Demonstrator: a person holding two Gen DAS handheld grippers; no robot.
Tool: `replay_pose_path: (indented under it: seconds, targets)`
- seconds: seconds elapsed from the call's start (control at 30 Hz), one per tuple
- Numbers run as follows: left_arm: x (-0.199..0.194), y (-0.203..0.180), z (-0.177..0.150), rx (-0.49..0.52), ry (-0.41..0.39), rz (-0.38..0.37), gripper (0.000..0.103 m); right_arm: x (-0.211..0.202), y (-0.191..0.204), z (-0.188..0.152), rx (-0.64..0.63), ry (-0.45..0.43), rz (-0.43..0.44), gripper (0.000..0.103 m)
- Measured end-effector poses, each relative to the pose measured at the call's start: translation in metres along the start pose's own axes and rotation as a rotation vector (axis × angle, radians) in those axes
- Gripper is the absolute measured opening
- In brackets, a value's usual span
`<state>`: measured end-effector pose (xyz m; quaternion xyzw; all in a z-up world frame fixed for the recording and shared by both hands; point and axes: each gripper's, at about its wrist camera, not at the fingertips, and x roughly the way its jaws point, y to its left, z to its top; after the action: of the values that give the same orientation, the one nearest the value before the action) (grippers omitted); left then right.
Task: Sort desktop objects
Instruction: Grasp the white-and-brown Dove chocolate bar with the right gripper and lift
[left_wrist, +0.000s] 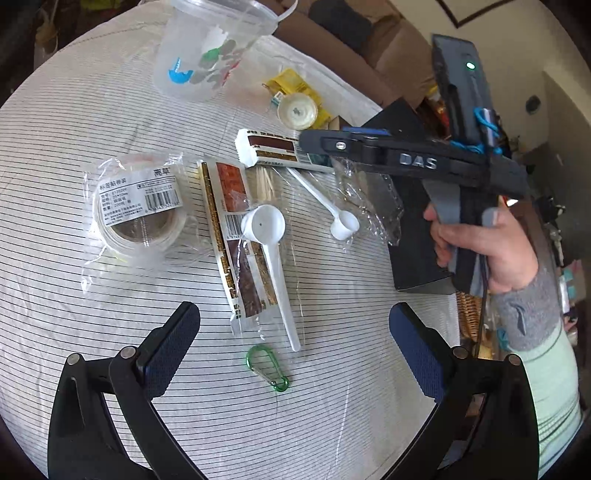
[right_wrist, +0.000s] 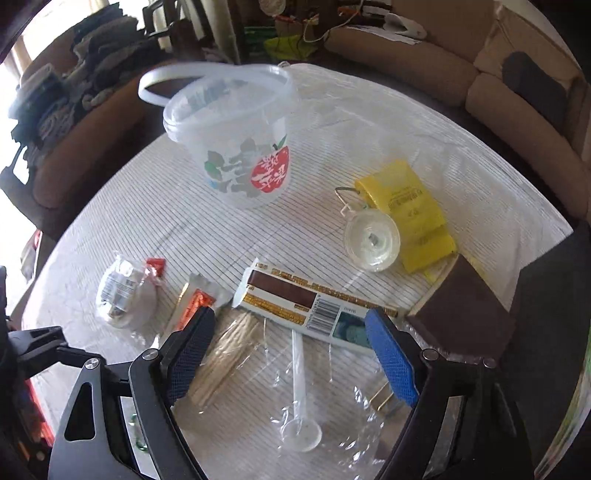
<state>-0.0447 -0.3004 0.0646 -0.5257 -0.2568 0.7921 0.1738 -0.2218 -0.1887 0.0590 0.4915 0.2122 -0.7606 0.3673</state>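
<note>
My left gripper (left_wrist: 295, 350) is open low over the striped tablecloth, with a green carabiner (left_wrist: 267, 369) lying between its fingers, untouched. Just beyond lies a large white scoop (left_wrist: 264, 225) on a snack packet (left_wrist: 236, 240). My right gripper (right_wrist: 291, 358) stands wide open, pointing steeply down over a small white scoop (right_wrist: 299, 435) in crumpled clear wrap (right_wrist: 332, 417). A toothpick bundle (right_wrist: 225, 354) lies by its left finger; its pads press on nothing. A hand (left_wrist: 491, 243) holds that gripper's black housing (left_wrist: 417, 160). A clear bucket (right_wrist: 236, 136) stands at the back.
A bagged tape roll (left_wrist: 138, 214) lies at the left and a white-and-brown carton (right_wrist: 303, 302) in the middle. A yellow pack (right_wrist: 410, 210) and a round white cap (right_wrist: 371, 240) lie further back. A dark box (left_wrist: 417, 206) sits at the table's right edge. Sofas ring the table.
</note>
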Motion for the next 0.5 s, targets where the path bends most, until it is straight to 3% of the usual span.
replay_pose_path:
  seconds: [0.2, 0.33, 0.5]
  targets:
    - [0.013, -0.012, 0.006, 0.057, -0.003, 0.105, 0.103, 0.023, 0.008, 0.01, -0.208, 0.045, -0.021, 0.085]
    - [0.017, -0.02, 0.01, 0.096, -0.029, 0.214, 0.103, 0.033, 0.007, 0.01, -0.281, 0.077, 0.017, 0.085]
    - [0.025, -0.025, 0.011, 0.12, -0.04, 0.294, 0.103, 0.051, 0.012, 0.007, -0.347, 0.13, -0.005, 0.085]
